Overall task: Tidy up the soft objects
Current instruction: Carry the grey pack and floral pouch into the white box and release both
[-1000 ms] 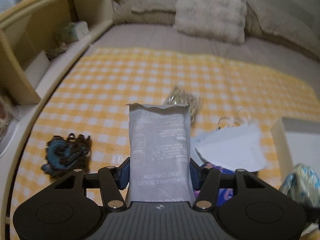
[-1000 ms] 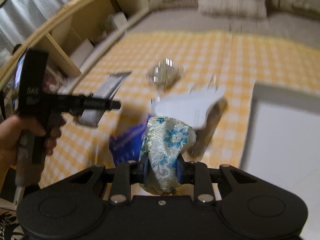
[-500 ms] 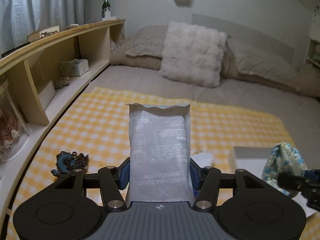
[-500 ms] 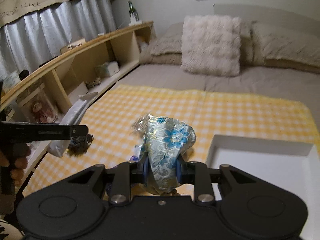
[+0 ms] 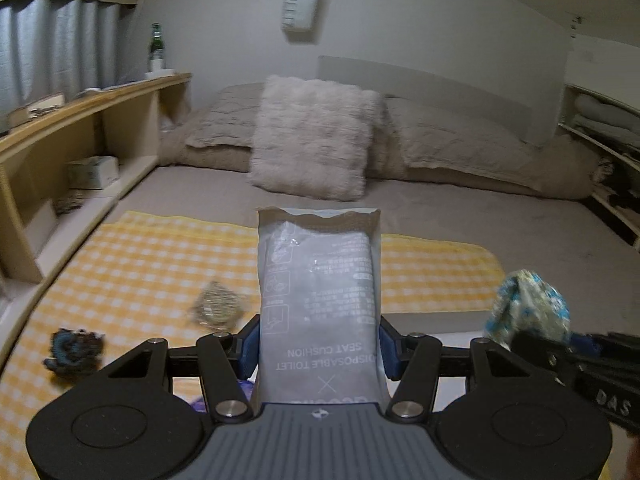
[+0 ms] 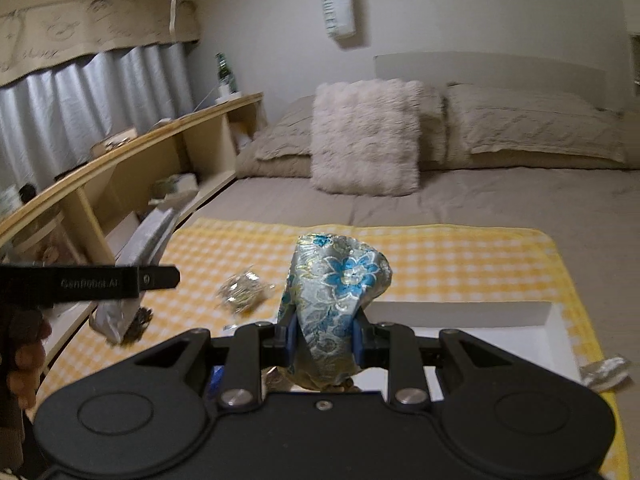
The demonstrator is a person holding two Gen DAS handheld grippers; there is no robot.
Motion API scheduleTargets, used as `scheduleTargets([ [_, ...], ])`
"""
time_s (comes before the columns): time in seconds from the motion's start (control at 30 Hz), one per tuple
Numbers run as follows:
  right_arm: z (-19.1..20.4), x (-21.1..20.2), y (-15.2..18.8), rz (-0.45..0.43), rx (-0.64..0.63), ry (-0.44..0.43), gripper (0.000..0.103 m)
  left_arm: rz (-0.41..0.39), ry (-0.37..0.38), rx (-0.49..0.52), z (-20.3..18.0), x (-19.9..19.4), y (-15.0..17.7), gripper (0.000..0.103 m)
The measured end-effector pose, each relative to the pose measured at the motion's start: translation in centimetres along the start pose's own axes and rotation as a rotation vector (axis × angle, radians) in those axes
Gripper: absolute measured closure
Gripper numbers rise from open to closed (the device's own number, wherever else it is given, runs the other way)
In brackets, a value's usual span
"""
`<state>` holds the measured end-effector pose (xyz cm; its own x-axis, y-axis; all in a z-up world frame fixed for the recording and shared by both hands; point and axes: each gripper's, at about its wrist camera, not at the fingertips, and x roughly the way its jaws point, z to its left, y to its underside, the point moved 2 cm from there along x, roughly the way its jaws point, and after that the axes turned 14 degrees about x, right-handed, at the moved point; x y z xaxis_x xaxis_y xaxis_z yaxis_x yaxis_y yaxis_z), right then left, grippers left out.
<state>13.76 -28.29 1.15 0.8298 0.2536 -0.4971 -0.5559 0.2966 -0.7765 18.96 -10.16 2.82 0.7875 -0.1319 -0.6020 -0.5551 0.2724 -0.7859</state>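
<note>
Soft objects being sorted: 2 are up off the bed, 1 per tong. Left gripper point(image 5: 319, 354) is clamping the grey packet point(image 5: 318, 296), printed "disposable toilet seat cushion", which is standing upright between its blue pads. Right gripper point(image 6: 323, 340) is clamping the floral brocade pouch point(image 6: 334, 292), bunched and rising above its pads. Both loads are being carried clear of the yellow checked cloth point(image 6: 460, 264).

Progress, judged: the white tray point(image 6: 500, 340), lying just ahead and right of the right gripper, is showing bare floor where visible, so nothing seems placed yet. Remaining ahead of the left gripper: a small shiny gold bundle point(image 5: 218, 306) ahead-left and a dark blue crocheted piece point(image 5: 72, 350) far left. A crinkled silver wrapper point(image 6: 606, 372) is lying right of the tray.

Clearance: the 2 tongs are working side by side, near each other, so collision is the main risk. Wooden shelf point(image 5: 80, 128) is bounding the left side; the fluffy pillow point(image 5: 316, 140) is sitting well ahead. Tray walls are low.
</note>
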Motion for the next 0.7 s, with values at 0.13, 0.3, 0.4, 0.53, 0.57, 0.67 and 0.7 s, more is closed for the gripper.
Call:
scheduleTargets([
  [0.13, -2.0, -0.9, -0.8, -0.028, 0.036, 0.033, 0.076, 0.002, 0.029, 0.005, -2.3, 0.8, -0.2, 0.046],
  [0.3, -4.5, -0.9, -0.9, -0.021, 0.054, 0.087, 0.076, 0.019, 0.074, 0.015, -5.0, 2.3, 0.2, 0.046],
  [0.4, -5.8, -0.4, -0.5, 0.002, 0.06, 0.12, 0.076, 0.044, 0.103, 0.027, -6.7, 3.4, 0.9, 0.046],
  [0.53, -7.3, 0.5, 0.1, 0.042, 0.062, 0.146, 0.076, 0.077, 0.14, 0.035, -8.5, 5.1, 2.0, 0.046],
  [0.57, -7.5, 0.7, 0.2, 0.05, 0.062, 0.15, 0.076, 0.088, 0.148, 0.033, -8.8, 5.5, 2.4, 0.046],
  [0.67, -8.3, 1.6, 0.5, 0.088, 0.075, 0.153, 0.076, 0.127, 0.168, 0.022, -9.4, 7.2, 3.5, 0.046],
  [0.7, -8.5, 1.9, 0.6, 0.102, 0.076, 0.153, 0.076, 0.139, 0.173, 0.017, -9.5, 7.7, 3.9, 0.046],
])
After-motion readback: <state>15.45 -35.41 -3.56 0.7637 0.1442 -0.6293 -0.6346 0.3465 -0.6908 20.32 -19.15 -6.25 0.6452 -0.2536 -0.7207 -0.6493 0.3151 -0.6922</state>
